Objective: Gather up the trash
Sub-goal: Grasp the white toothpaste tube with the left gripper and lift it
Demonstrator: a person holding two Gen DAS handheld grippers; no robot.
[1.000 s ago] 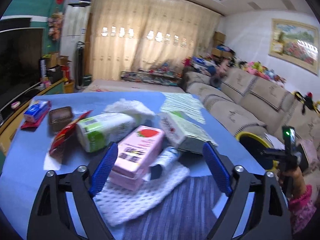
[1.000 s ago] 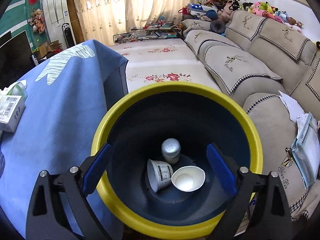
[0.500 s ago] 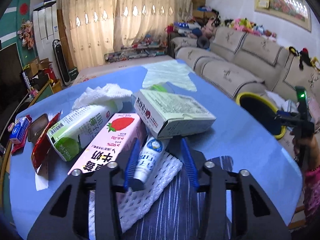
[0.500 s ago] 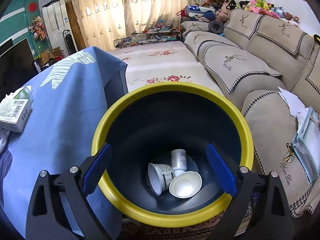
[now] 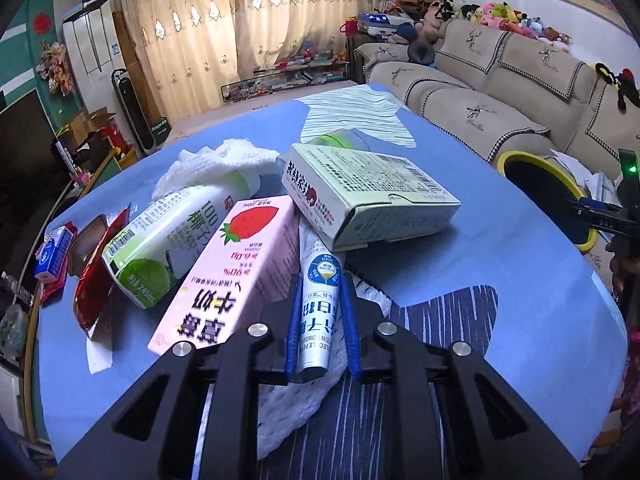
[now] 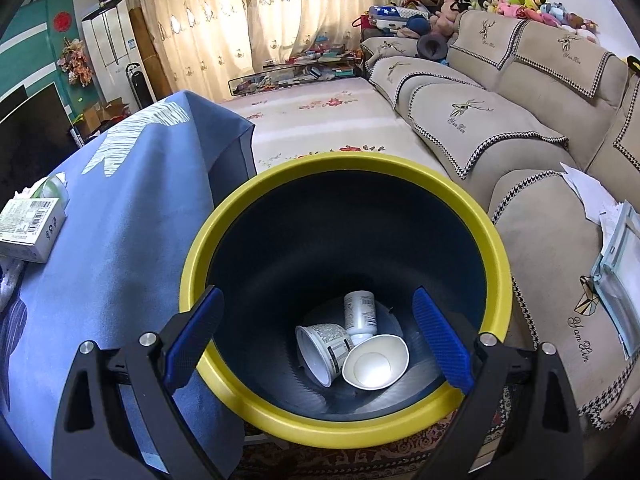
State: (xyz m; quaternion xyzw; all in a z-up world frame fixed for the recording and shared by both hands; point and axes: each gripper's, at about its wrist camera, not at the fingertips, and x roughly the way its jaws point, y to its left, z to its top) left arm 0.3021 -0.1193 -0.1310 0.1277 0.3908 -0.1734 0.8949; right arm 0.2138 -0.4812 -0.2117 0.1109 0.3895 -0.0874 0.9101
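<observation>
Since a second ago, the left gripper [image 5: 320,322] has clenched its jaws around a white tube [image 5: 319,304] on the worktop [image 5: 500,248]. Next: lift it toward the bin [image 6: 280,412], where the right gripper [image 6: 316,336] hovers, jaws released.

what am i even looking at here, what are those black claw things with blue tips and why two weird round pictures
Those are handheld grippers, one in each of a person's hands, each with a wide-angle camera looking along its two fingers. The left gripper is over a blue-clothed table of trash: a pink strawberry milk carton, a green drink carton, a pale green box, crumpled tissue. Its blue pads are closed on a white tube. The right gripper hangs open over a yellow-rimmed bin beside the table, holding nothing. Inside lie two cups and a small bottle.
</observation>
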